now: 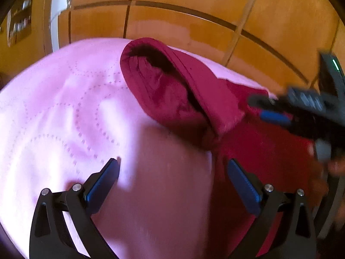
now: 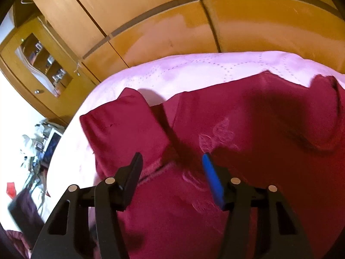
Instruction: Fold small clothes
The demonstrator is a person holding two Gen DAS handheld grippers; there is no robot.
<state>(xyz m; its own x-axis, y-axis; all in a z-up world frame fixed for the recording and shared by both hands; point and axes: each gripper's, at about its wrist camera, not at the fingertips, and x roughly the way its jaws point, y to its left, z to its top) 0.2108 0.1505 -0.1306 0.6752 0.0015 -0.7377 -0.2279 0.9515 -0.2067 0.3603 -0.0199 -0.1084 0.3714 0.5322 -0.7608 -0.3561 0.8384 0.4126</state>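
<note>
My dark red top (image 2: 248, 116) lies flat on the pink bed cover (image 2: 194, 69). I will use the top as my marker for where things are.

In the right wrist view, the top's body runs sideways across the bed, from the middle out to the right edge of the picture. 1 sleeve (image 2: 125, 125) sticks out on the left of the body. The sleeve points up and away, toward the wooden wardrobe (image 2: 151, 21) behind the bed. In the left wrist view, the open cuff end of that sleeve is the part nearest the wardrobe.

My right tongs (image 2: 172, 161) hang over the top, close to where the sleeve meets the body. They stand about half wide, with red cloth showing below the gap. I cannot tell if the tips touch the cloth.

My left tongs (image 1: 173, 168) are wide and hold nothing. They hang over the pink cover, just left of the top's body.

The near part of the top is cut off by the picture edges. Its right end looks bunched and is dark. In the left wrist view, my right tongs are a blur. A pale pattern on the top is too faint to make out.
</note>
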